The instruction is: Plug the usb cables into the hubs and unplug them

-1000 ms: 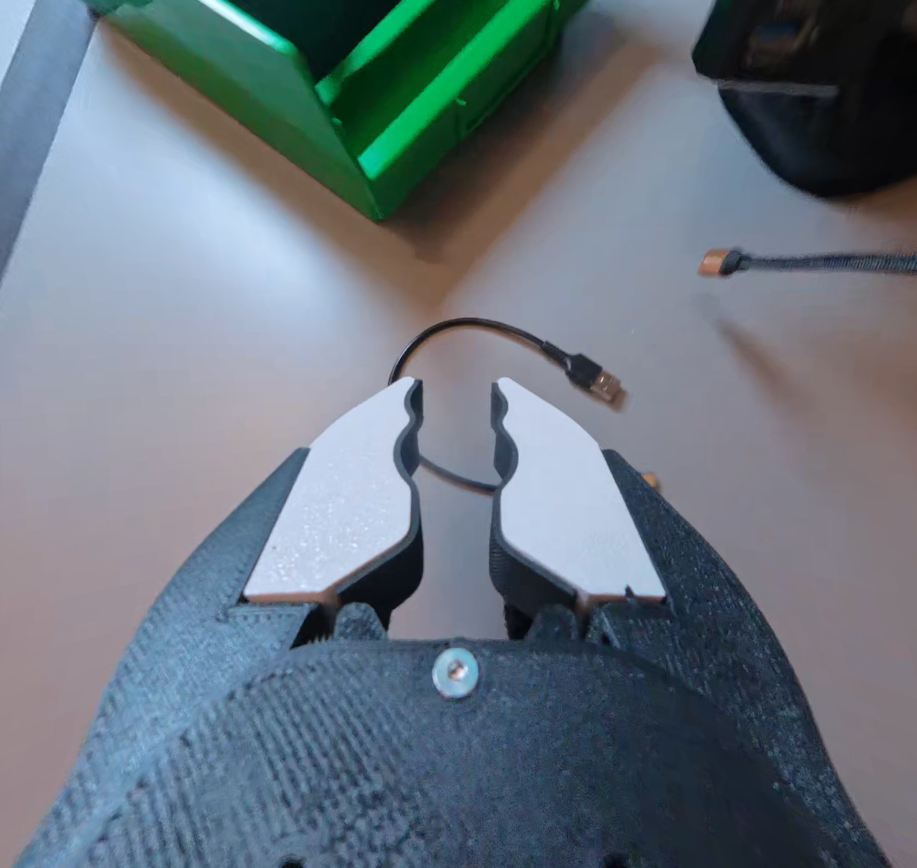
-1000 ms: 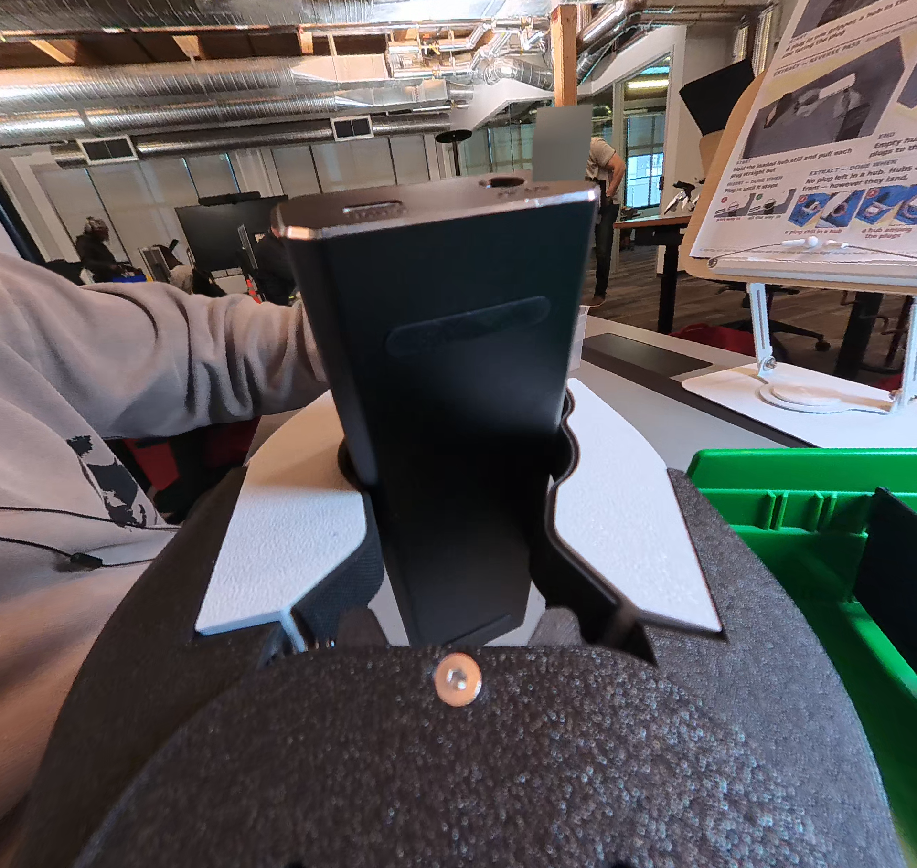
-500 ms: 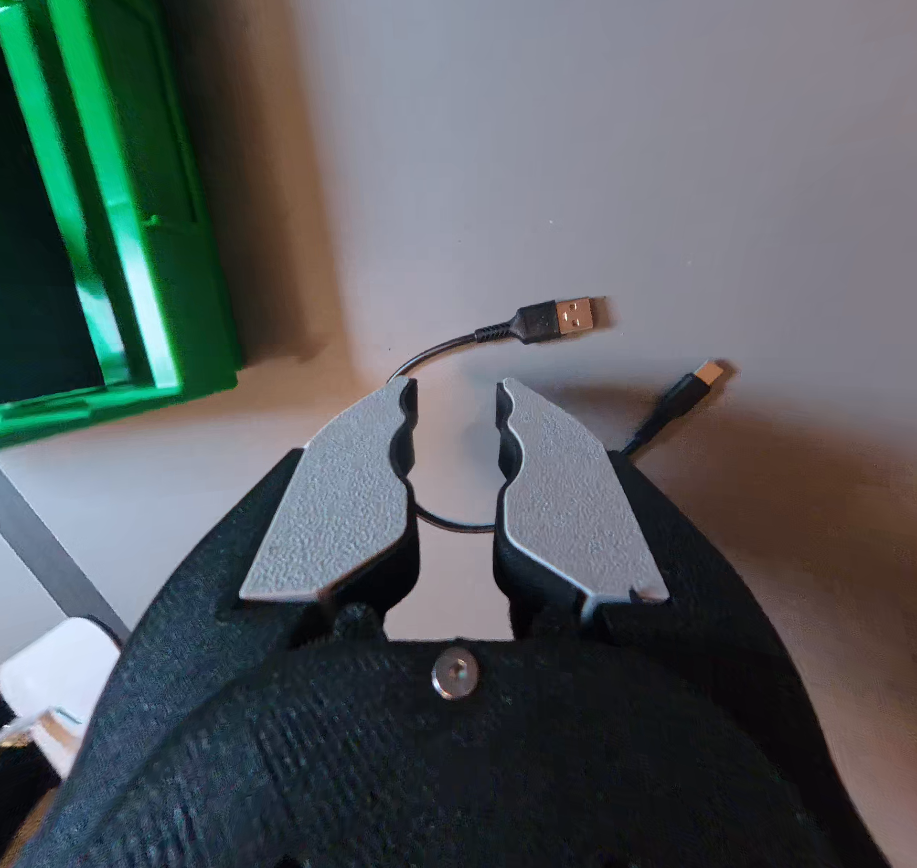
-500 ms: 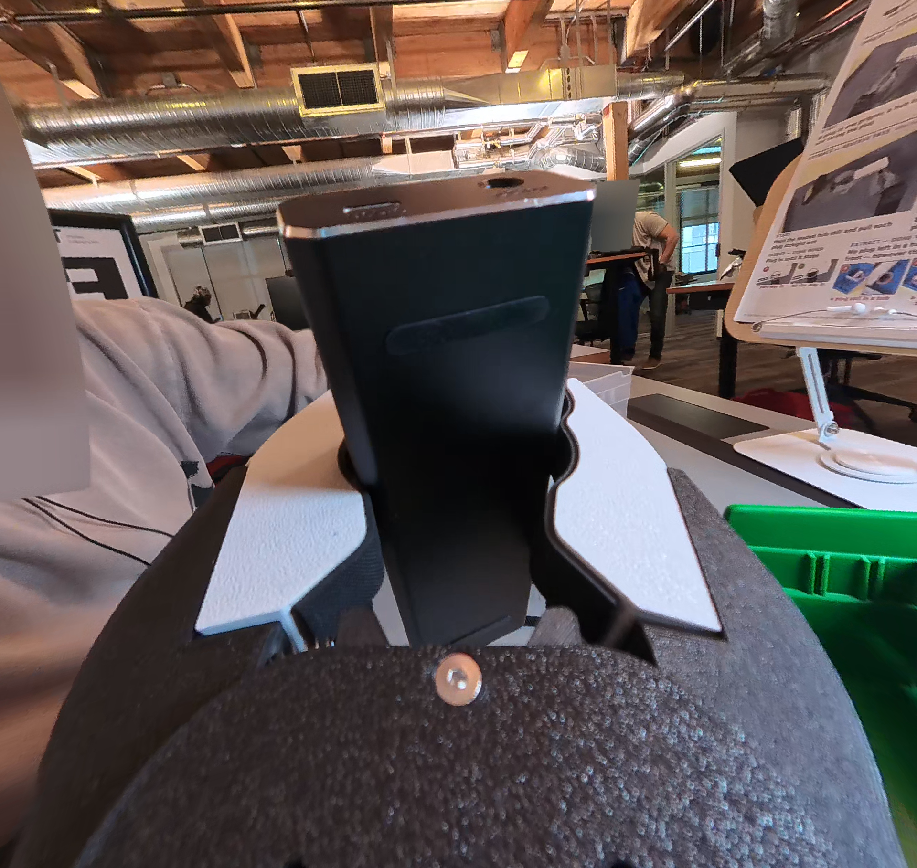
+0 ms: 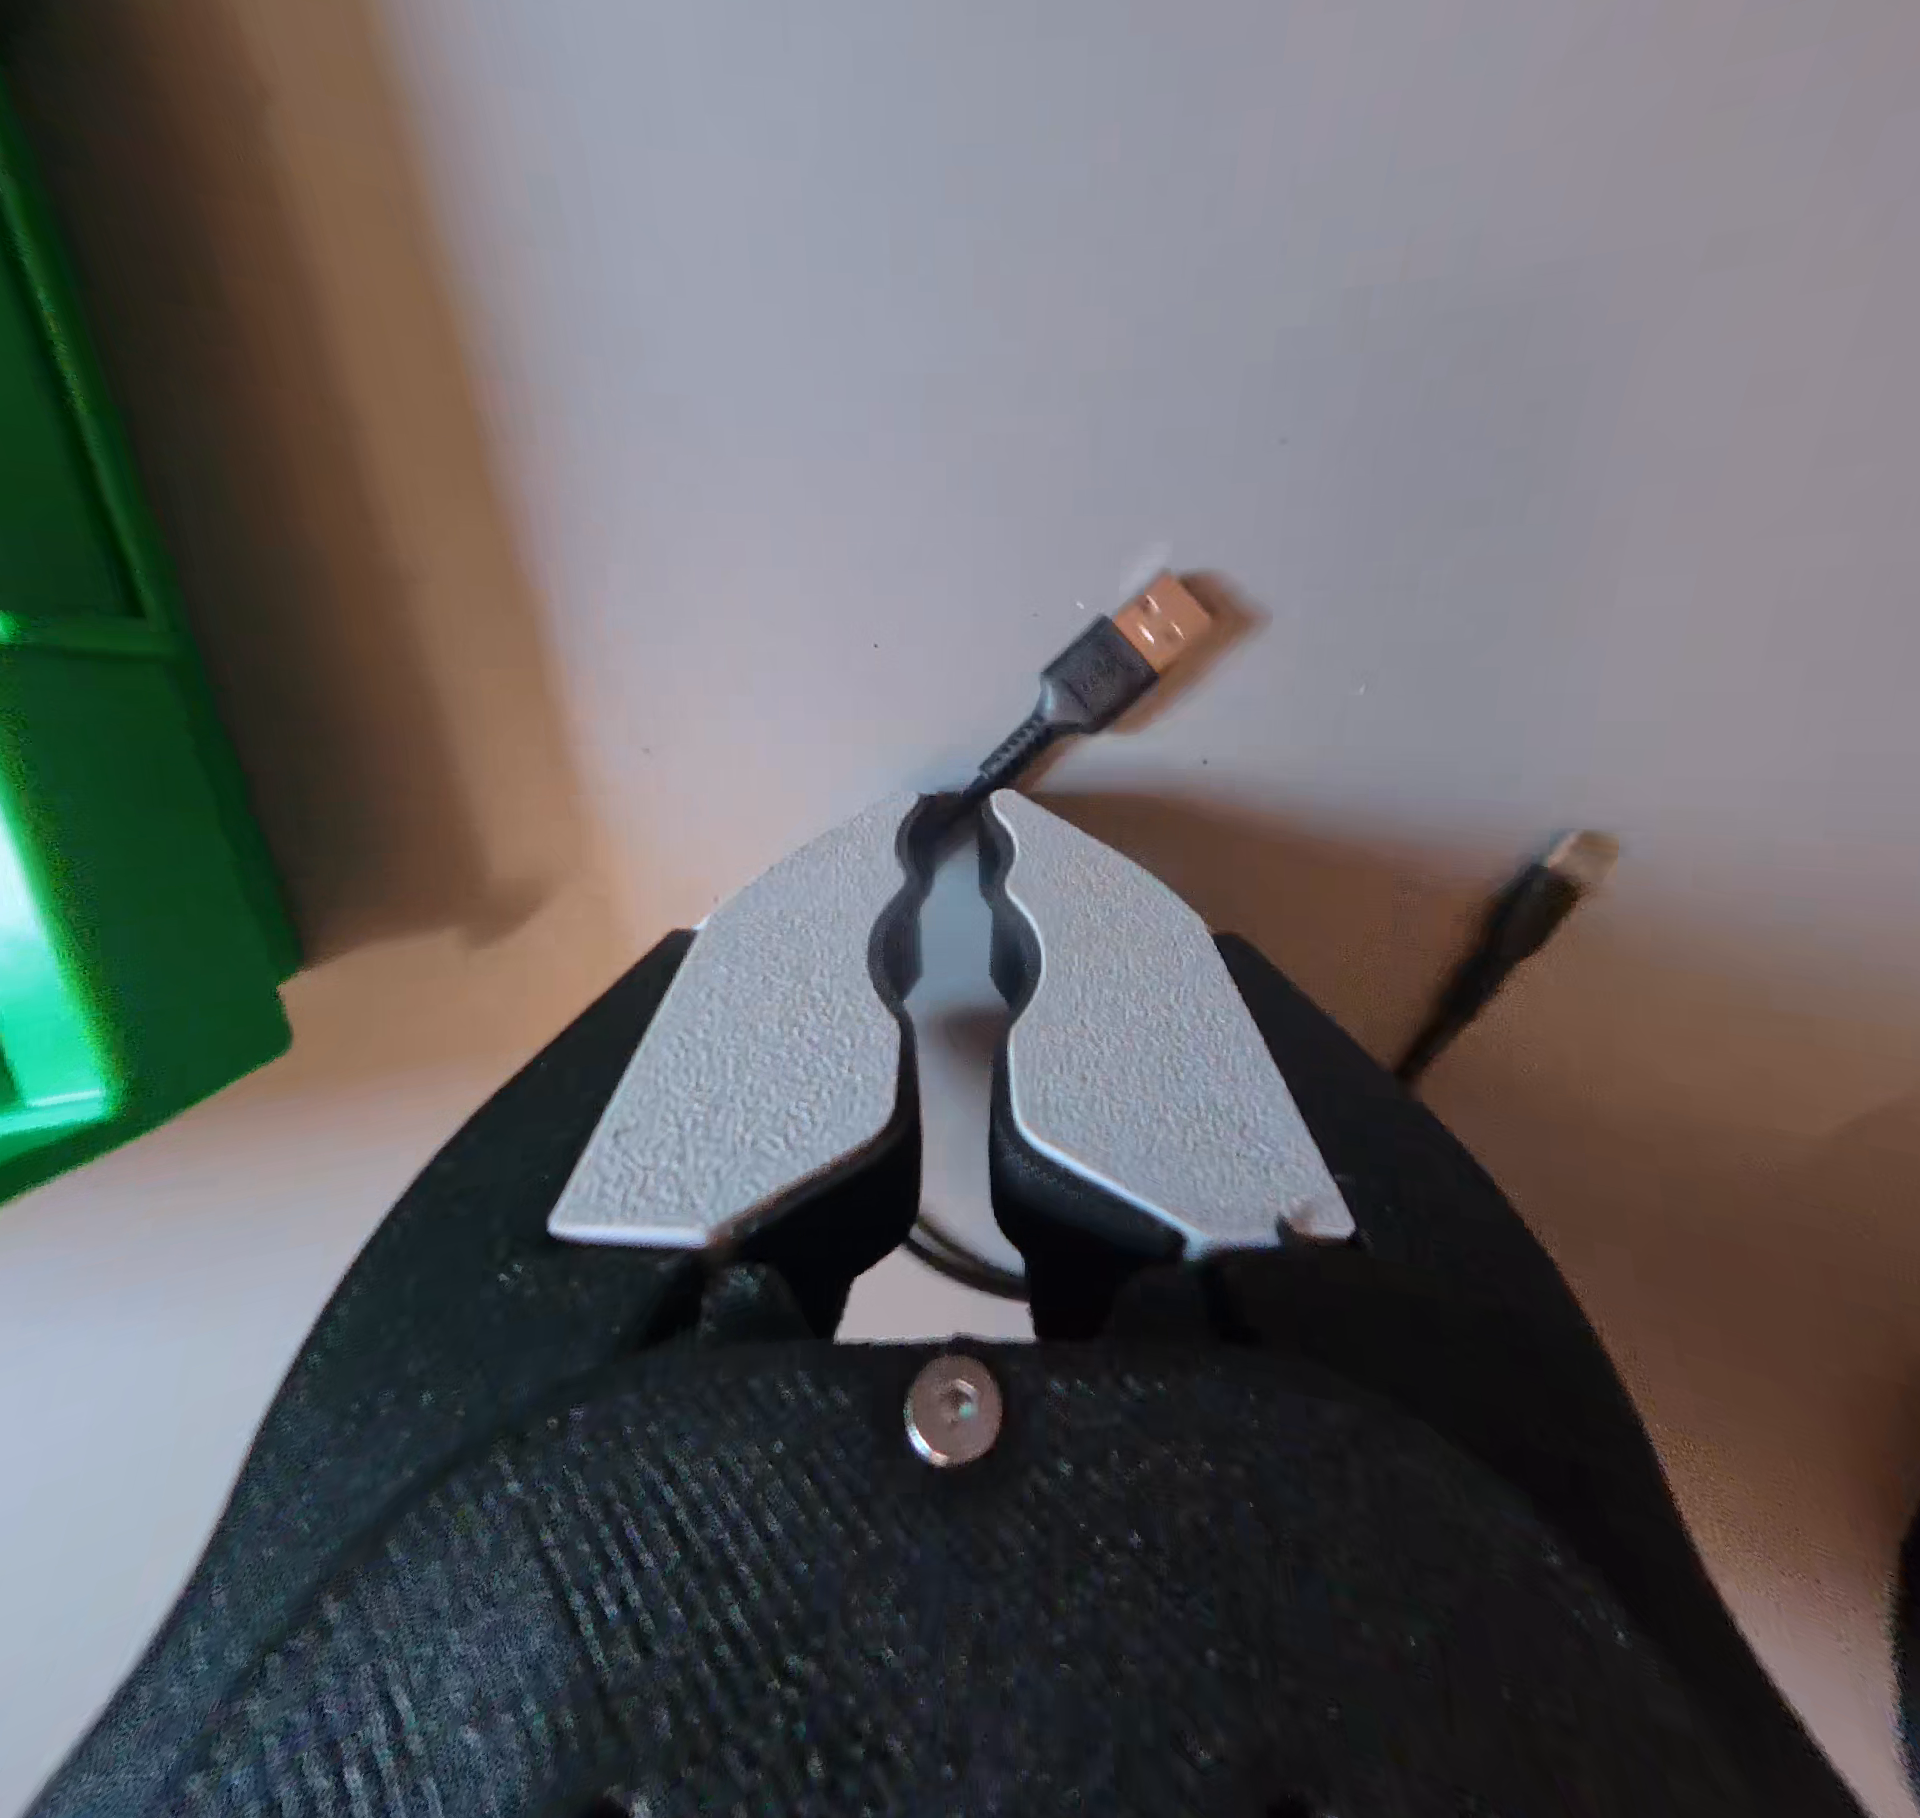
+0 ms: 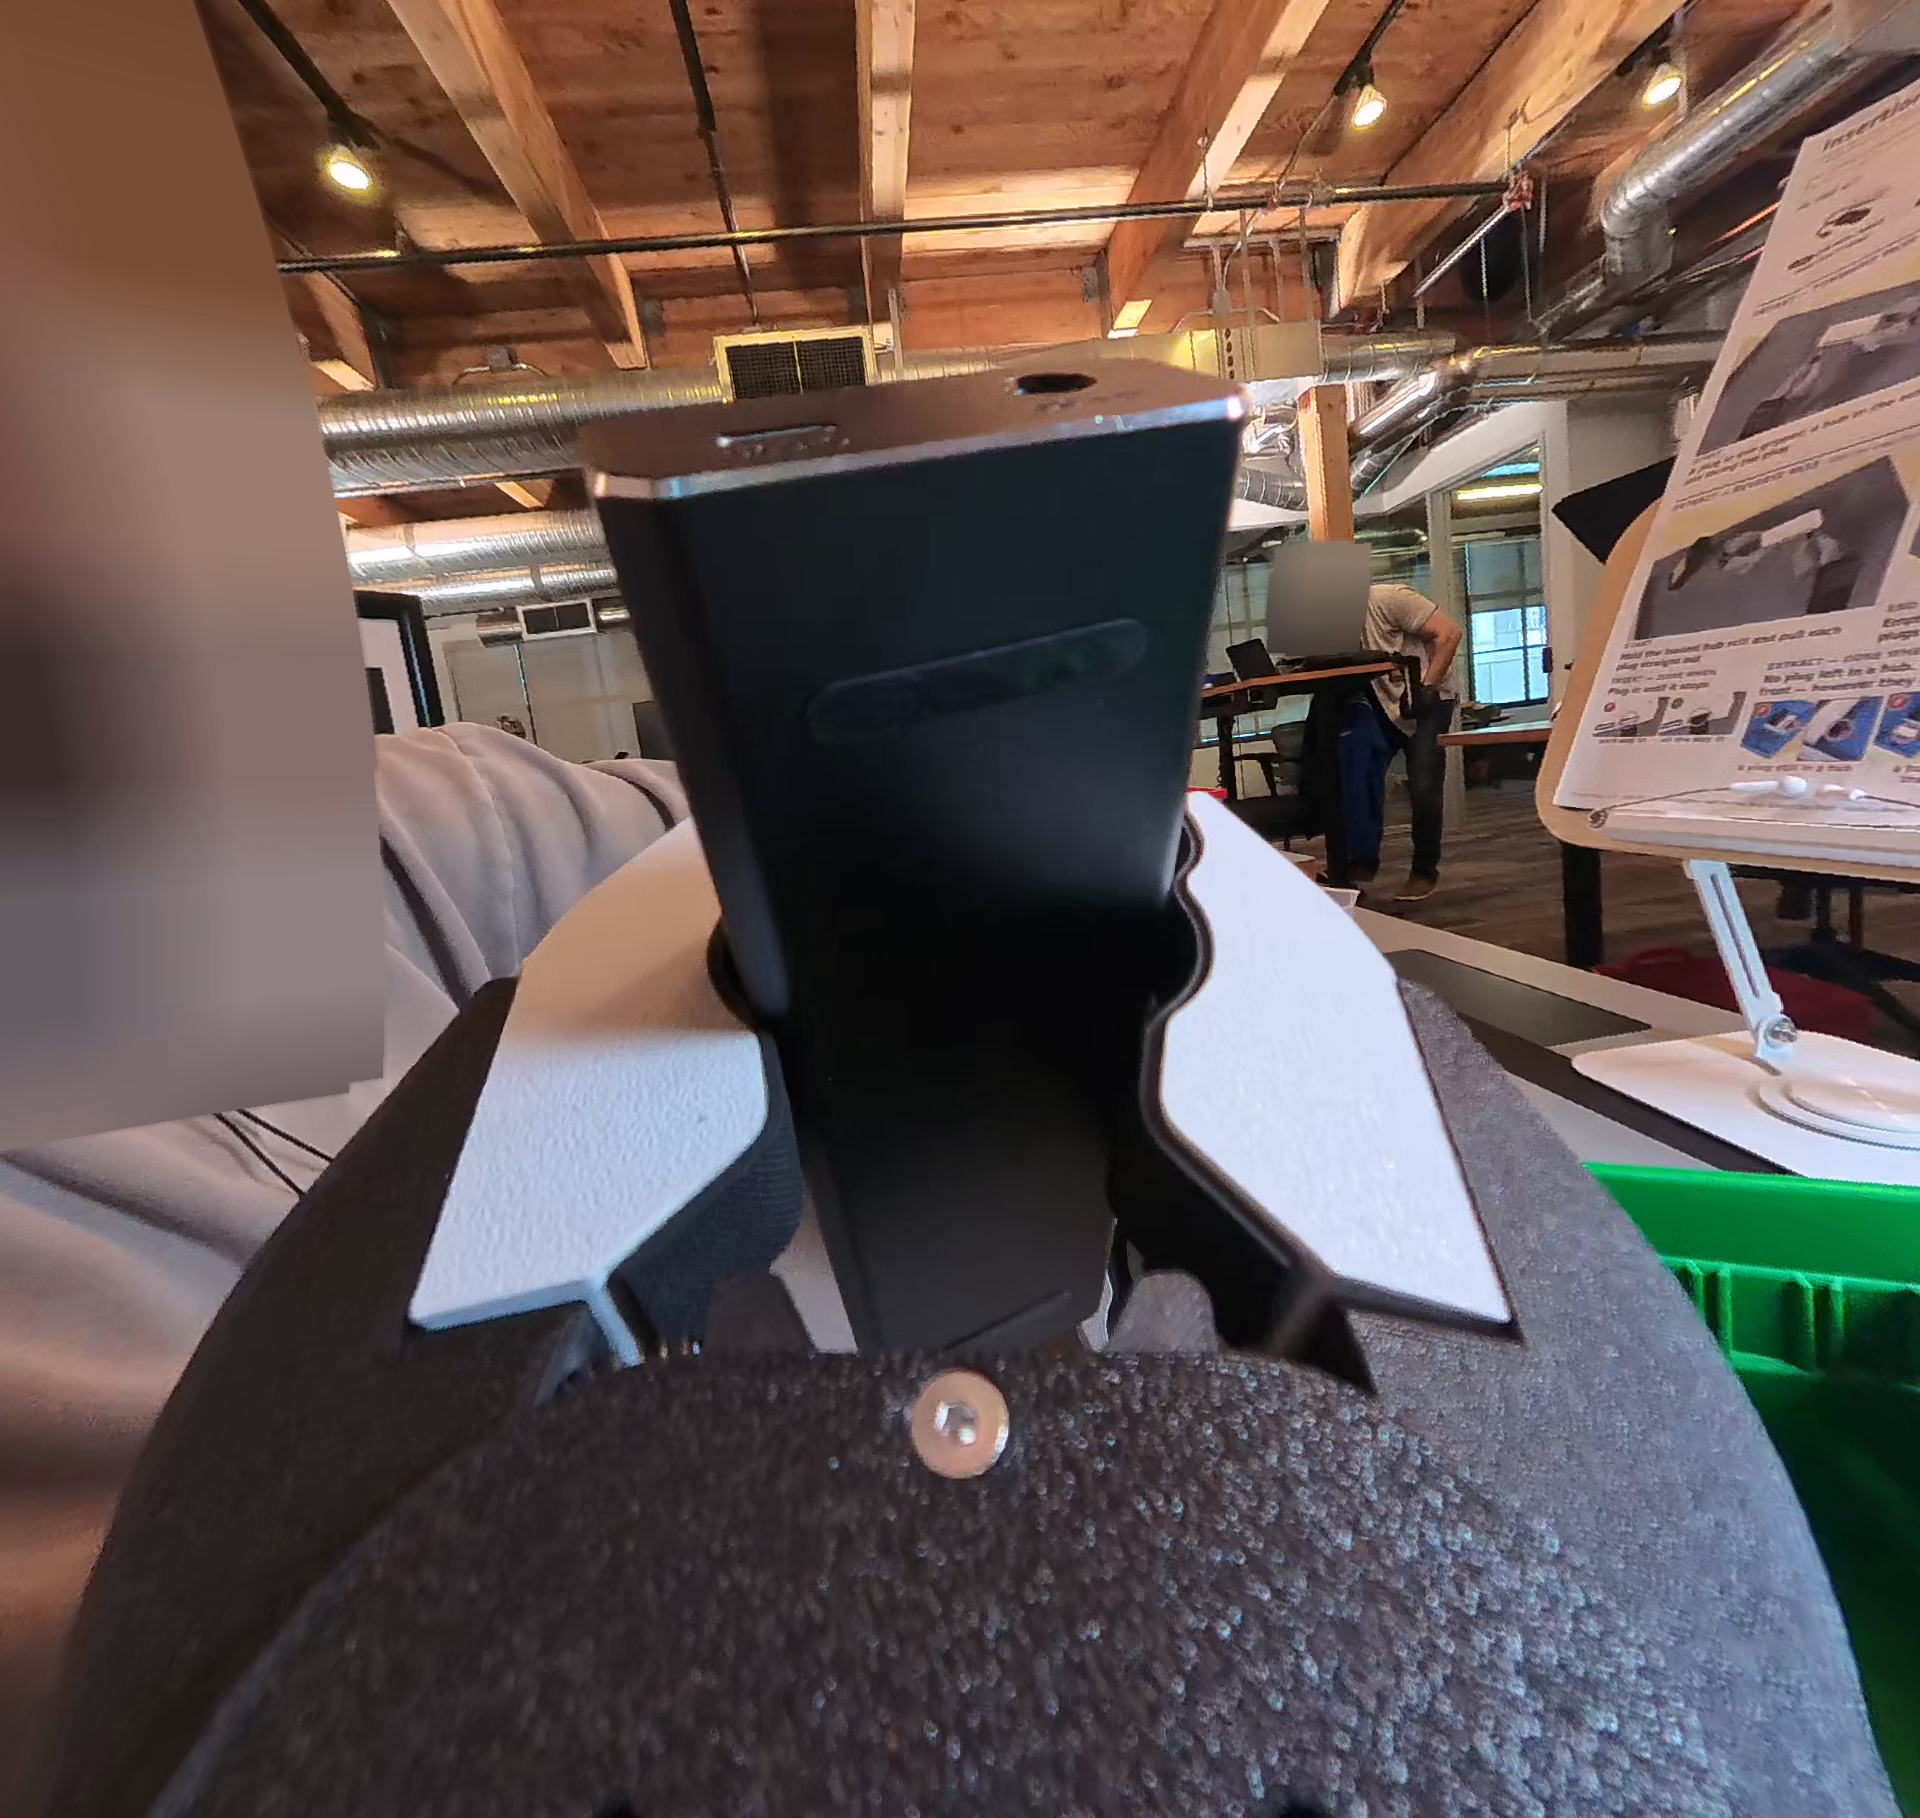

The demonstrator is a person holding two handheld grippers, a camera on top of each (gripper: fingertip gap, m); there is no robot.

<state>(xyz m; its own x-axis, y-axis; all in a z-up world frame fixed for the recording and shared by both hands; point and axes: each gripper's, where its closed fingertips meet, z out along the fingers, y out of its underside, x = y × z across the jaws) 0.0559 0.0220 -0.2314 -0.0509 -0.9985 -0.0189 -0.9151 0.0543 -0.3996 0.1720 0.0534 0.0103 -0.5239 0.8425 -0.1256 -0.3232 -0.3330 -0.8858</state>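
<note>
The left tongs point(image 5: 958, 804), spread apart half a second ago, have pinched shut on the black USB cable point(image 5: 1023, 745) just behind its plug point(image 5: 1164, 620), above the grey counter point(image 5: 1143, 262). The right tongs point(image 6: 961, 895) grip a dark hub point(image 6: 925, 688) upright, ports upward. A second cable point(image 5: 1496, 947) lies nearby, beside a green bin point(image 5: 114, 833).

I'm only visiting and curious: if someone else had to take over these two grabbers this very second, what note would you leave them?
Left gripper: shut on the black USB cable, just behind its plug, which points away over the table.
Right gripper: shut on the dark hub, held upright, its port end on top.
A second cable lies on the table to the right; the green bin is to the left.
Done: both things are gripped.
Left: nothing is plugged in yet; bring plug to hub, insert, then unplug.
</note>
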